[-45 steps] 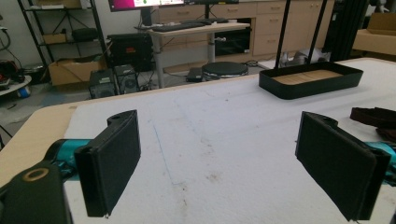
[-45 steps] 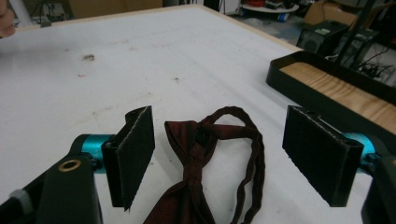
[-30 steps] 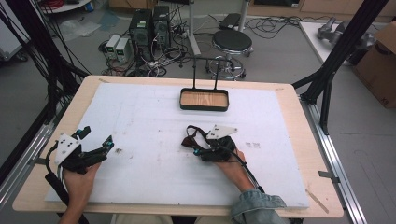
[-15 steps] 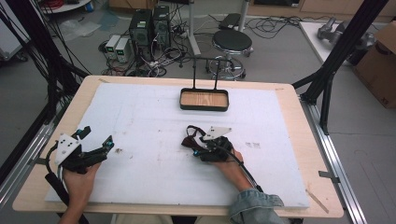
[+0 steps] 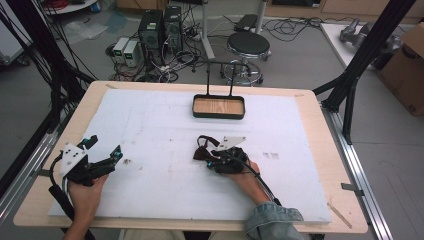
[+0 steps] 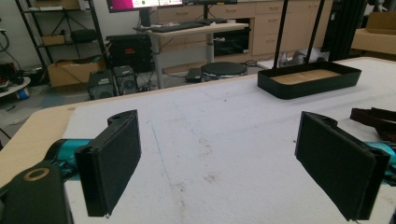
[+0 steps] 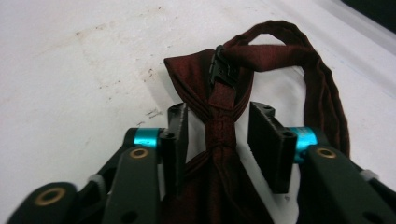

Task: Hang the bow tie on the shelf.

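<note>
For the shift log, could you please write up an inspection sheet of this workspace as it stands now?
Surface: white mat on a wooden table, with dark smudges and faint blue lines.
Job's things: dark red bow tie with strap and black clasp, lying on the mat; black tray with a wood-coloured floor at the far edge.
Clutter: nothing seen.
Grippers: left hand-held gripper wide open, holding nothing; right hand-held gripper straddles the bow tie's knot, jaws partly open with gaps either side.
Cables: a black one trails from each gripper.
Surroundings: stool, computer towers, cardboard box.
</note>
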{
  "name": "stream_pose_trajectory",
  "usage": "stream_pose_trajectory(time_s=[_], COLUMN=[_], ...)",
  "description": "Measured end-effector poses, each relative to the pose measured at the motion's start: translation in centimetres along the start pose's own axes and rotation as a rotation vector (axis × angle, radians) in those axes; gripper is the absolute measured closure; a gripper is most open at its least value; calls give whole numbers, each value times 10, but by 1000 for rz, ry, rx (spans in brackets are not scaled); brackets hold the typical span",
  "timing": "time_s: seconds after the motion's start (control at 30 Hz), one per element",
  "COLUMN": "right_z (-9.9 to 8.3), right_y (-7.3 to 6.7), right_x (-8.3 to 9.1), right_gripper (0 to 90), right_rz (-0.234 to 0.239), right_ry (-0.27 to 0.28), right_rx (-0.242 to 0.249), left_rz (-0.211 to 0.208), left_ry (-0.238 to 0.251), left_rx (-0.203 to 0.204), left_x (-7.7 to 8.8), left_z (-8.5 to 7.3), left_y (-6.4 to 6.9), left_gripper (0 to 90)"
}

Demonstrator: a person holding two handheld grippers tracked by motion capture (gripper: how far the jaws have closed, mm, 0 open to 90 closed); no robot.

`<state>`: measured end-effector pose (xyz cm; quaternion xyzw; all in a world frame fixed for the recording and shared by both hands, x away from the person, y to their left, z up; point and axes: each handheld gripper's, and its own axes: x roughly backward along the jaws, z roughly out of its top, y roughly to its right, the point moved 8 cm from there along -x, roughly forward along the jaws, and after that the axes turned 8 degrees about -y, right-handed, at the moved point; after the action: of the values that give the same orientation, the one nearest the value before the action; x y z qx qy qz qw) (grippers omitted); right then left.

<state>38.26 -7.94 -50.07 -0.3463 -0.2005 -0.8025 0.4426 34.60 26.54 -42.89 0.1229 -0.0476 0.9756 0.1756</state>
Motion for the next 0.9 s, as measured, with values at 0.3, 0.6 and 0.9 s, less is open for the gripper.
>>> stream_pose_trajectory(time_s=[0.3,0.6,0.9], right_z=[1,7,12], right_y=[0,3,16], right_x=[5,23,47], right_gripper=[733,752,753], right_rz=[13,2,-36], right_ry=[11,69,138], right_rx=[-8,-23,-44], left_rz=[0,1,3], left_ry=[-1,-1,-2], left_rx=[0,0,-1], left_x=[0,0,0], left_z=[0,0,0], left_y=[0,0,0], left_gripper=[147,147,147])
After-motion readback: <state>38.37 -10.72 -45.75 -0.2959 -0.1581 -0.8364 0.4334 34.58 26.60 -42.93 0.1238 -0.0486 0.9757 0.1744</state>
